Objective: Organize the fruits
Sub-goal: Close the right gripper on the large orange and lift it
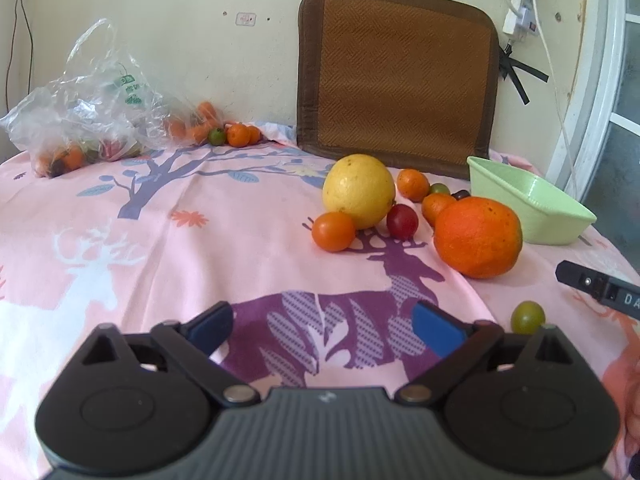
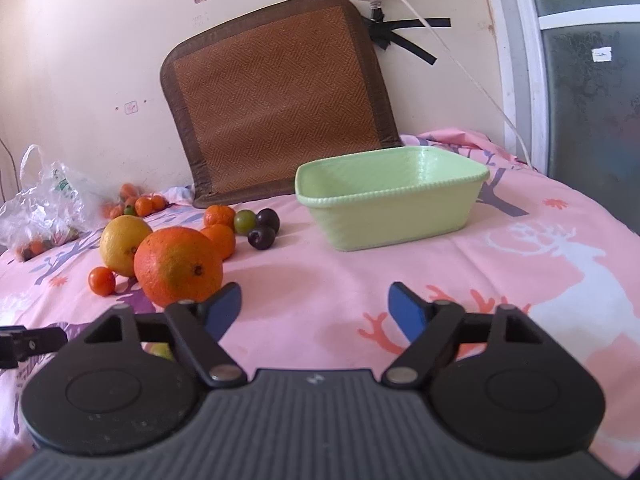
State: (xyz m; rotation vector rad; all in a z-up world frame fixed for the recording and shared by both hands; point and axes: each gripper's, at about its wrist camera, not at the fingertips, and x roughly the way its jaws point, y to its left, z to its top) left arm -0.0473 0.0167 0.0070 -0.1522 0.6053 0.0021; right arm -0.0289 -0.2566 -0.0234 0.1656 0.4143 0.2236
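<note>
Right wrist: green fruit (image 2: 161, 350) mostly hidden

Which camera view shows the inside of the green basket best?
The right wrist view: the green basket sits central, its bare interior visible. The left wrist view shows the basket only obliquely near the right edge, its floor mostly hidden.

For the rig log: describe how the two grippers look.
The left gripper and right gripper look alike: ribbed dark grey body with a small white mark, two round black housings, black linkage arms on silver pivot pins, and blue finger pads. No cables or sleeves show.
</note>
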